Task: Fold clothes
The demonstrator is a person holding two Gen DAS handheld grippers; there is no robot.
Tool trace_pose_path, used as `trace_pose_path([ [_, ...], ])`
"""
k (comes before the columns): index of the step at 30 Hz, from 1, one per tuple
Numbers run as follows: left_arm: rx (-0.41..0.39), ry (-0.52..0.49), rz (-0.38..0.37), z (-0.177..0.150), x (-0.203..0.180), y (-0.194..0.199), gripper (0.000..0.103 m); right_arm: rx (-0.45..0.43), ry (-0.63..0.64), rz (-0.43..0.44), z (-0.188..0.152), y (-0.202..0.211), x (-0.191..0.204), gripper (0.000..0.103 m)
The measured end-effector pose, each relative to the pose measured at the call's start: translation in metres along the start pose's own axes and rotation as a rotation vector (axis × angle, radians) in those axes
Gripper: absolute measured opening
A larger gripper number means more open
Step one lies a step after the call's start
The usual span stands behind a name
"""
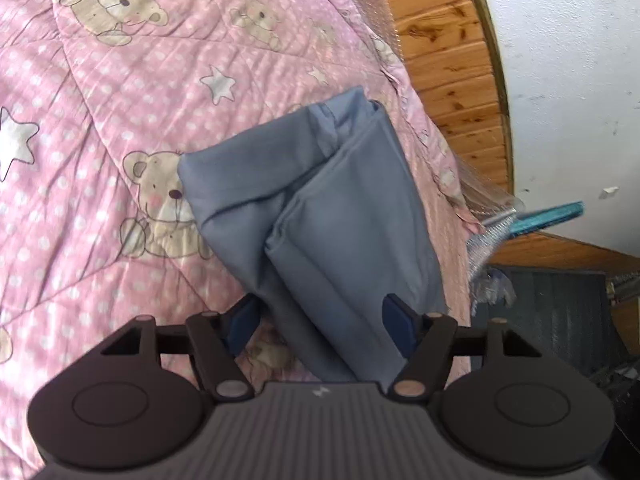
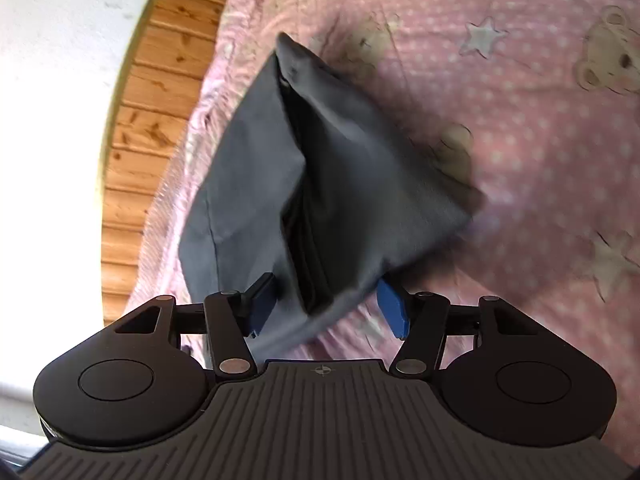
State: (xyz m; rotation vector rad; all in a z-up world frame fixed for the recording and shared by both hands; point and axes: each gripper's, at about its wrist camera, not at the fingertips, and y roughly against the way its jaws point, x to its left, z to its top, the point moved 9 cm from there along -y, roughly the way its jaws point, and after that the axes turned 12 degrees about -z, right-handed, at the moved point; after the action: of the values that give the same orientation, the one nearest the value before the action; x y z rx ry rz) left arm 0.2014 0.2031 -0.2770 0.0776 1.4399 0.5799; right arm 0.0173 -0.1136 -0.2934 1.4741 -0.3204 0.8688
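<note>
Pink quilt (image 1: 100, 128) bears garment (image 1: 320, 208); long axis runs ahead between both grippers' wide, unpressed fingers: left gripper (image 1: 320, 324), right gripper (image 2: 326, 310).

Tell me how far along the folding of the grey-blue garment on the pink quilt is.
Done: the grey-blue garment already lies in a compact, layered bundle on the pink quilt. In hand: nothing is clamped; the left gripper and right gripper both stand open, cloth between their pads. Left: probably only tidying; the bundle's top edge looks uneven.
</note>
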Motion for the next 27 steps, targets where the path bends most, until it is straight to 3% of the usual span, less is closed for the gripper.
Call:
trace_pose_path([
  [7,-0.102,0.043,0.021,0.001,0.000,-0.004,0.048,0.010,-0.006,0.029,0.006,0.002,0.007,0.064],
  [11,-0.110,0.082,0.015,-0.003,0.008,-0.005,0.048,0.035,-0.017,0.043,0.009,-0.003,0.006,0.072],
  [14,-0.126,0.099,0.015,-0.002,0.013,-0.007,0.047,0.046,-0.002,0.047,0.010,-0.008,0.008,0.071],
  [15,-0.131,0.100,0.013,-0.001,0.013,-0.008,0.043,0.047,0.013,0.046,0.010,-0.012,0.009,0.067],
  [16,-0.135,0.092,0.010,0.000,0.010,-0.008,0.034,0.046,0.031,0.043,0.010,-0.014,0.012,0.051],
  [19,-0.148,0.051,-0.009,0.003,-0.011,-0.005,0.014,0.014,0.142,0.033,0.021,-0.003,0.037,0.031],
  [23,-0.206,0.029,-0.091,0.024,-0.074,-0.001,0.009,-0.078,0.322,0.051,0.055,0.029,0.105,0.022],
  [27,-0.277,-0.062,-0.175,0.047,-0.148,0.004,0.009,-0.172,0.455,0.148,0.103,0.064,0.186,0.019],
])
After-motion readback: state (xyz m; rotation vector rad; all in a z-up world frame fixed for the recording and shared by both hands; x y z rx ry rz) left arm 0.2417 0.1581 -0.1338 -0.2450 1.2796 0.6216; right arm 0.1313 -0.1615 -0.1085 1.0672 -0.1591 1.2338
